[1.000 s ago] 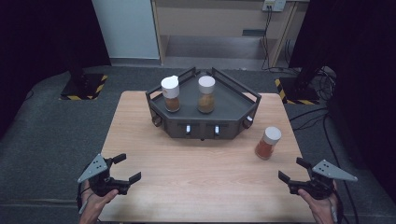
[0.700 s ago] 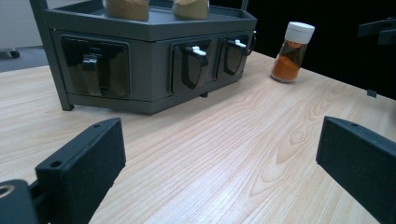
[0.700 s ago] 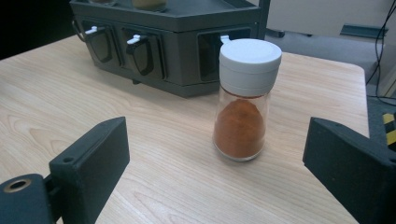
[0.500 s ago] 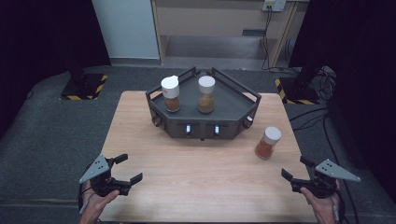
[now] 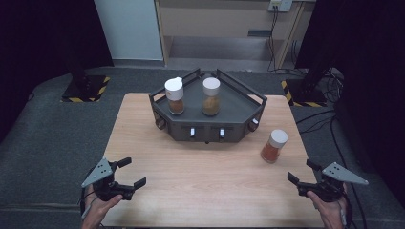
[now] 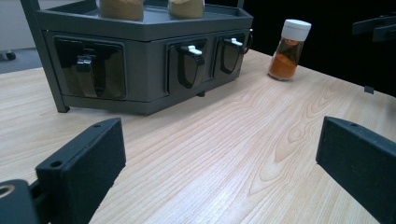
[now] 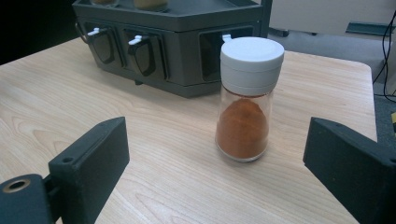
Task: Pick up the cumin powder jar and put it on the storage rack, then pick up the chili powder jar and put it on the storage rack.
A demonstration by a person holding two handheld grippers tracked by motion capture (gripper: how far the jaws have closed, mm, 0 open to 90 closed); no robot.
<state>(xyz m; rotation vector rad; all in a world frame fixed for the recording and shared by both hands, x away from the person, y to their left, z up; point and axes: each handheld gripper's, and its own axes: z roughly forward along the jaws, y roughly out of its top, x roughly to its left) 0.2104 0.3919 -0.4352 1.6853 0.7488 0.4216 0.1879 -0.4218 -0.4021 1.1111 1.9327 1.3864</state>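
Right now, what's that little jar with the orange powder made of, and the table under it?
The jar looks like clear glass, perhaps clear plastic: you see the orange powder through its glossy wall. Its white cap looks like matte plastic, smooth with a seam line. The table looks like pale wood or a wood-look top, with grain lines and a dull sheen.

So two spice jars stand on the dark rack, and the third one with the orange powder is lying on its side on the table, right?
Not quite: the third jar stands upright on the table, white cap on top, as the right gripper view shows. Two jars do stand on the rack.
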